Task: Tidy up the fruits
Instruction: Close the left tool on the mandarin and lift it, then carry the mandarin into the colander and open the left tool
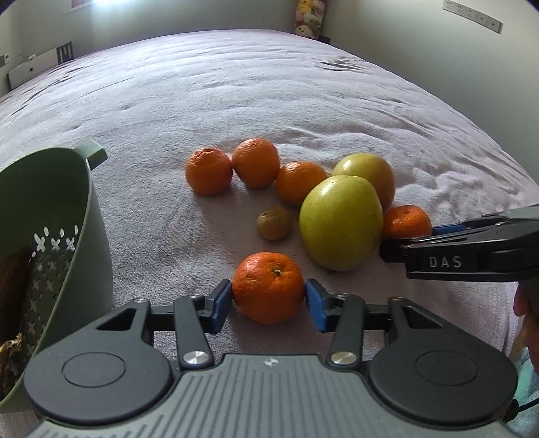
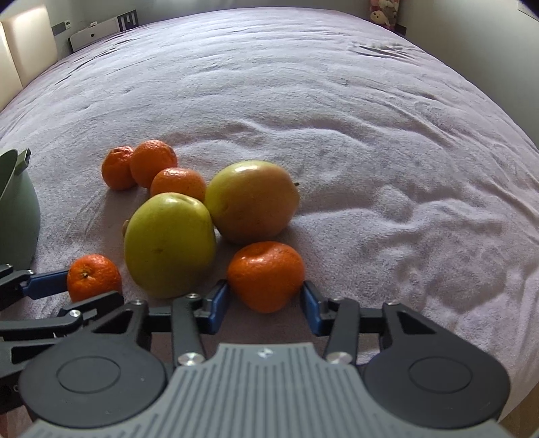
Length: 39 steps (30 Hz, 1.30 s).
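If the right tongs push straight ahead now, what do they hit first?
The mandarin already sitting between the right tongs; its sides look in contact with both blue pads, or nearly. Pushed further, it would likely roll into the yellow-red apple just behind, though depth there is hard to judge.

A wide bed under a rumpled lilac blanket (image 2: 337, 134) fills the room. Pale walls (image 1: 387, 20) rise beyond it; plush toys (image 1: 308, 18) sit far right, a cream padded headboard (image 2: 27, 50) far left.
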Motion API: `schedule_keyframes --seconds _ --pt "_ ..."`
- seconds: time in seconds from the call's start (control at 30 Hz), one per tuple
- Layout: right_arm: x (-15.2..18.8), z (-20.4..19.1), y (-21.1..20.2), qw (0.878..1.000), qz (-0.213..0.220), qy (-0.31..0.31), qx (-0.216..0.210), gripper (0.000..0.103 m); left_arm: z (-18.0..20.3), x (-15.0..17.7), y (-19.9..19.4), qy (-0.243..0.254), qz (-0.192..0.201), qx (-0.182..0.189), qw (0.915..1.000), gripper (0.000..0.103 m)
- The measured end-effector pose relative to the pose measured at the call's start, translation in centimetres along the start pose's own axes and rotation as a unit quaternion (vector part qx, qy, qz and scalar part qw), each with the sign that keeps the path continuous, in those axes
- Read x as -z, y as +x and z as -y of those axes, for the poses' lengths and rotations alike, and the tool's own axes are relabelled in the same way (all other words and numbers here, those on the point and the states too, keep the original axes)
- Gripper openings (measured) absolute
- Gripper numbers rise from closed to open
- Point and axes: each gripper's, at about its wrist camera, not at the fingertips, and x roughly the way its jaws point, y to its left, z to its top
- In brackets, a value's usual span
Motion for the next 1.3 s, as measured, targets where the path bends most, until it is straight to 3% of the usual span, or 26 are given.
schedule_keyframes --seconds 0.47,0.93,1.3 --pt "-0.3 0.4 -1.2 0.999 -0.01 0.04 -0.014 0.042 1.1 -0.9 -1.8 0.007 0.001 0.003 1.0 0.052" --pt "-1.6 -2.4 -5.5 0.998 0.057 0.007 -0.036 0.042 -0.5 -3.4 -7.8 -0.056 0.024 0.014 0.9981 0.052" --pt "-2.2 -8.3 -9.5 0.986 0.124 -0.082 -0.081 0.042 -6.2 -4.3 -11.8 -0.132 0.041 -0.027 0.99 0.051"
